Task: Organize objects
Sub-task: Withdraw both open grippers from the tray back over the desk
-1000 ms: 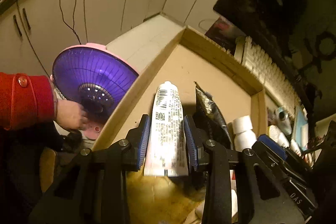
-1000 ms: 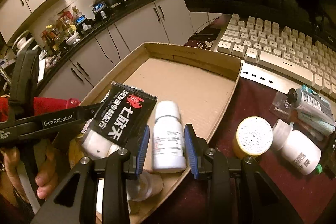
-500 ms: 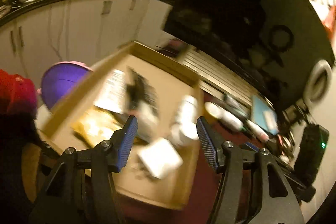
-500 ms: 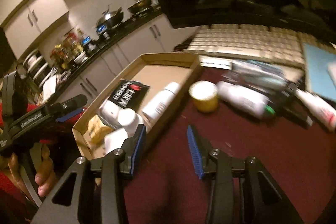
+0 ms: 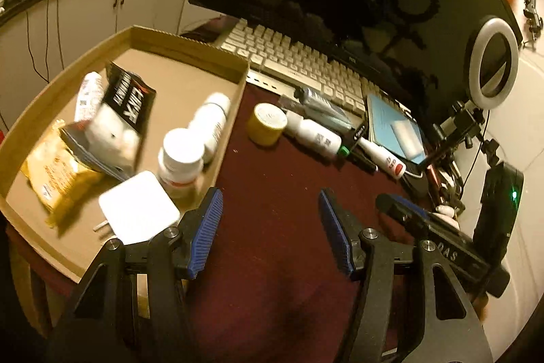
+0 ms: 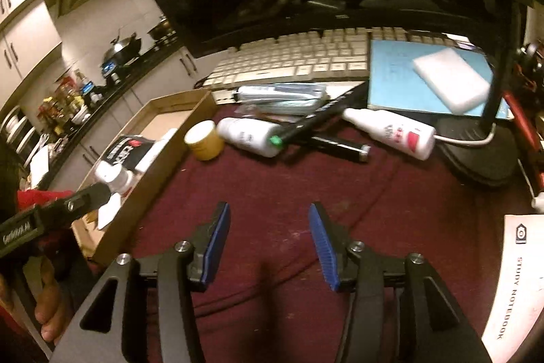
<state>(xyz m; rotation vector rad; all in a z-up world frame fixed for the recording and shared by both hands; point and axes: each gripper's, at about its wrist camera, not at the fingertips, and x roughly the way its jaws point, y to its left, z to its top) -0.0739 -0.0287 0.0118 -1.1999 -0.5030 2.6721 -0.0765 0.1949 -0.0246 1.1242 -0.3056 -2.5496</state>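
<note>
Now the loose items lie in a row on the maroon cloth (image 6: 391, 210) before the keyboard (image 6: 299, 60): yellow-capped jar (image 6: 204, 140), white bottle (image 6: 250, 136) lying with its long axis across your view, black marker (image 6: 316, 119); the cardboard tray (image 5: 190, 50) sits to their left. Your right gripper (image 6: 268, 240) faces them from nearer, jaws opening with nothing between; your left gripper (image 5: 270, 227) stands wide and empty just right of the tray. The tray's contents are motion-blurred, labels unreadable.
</note>
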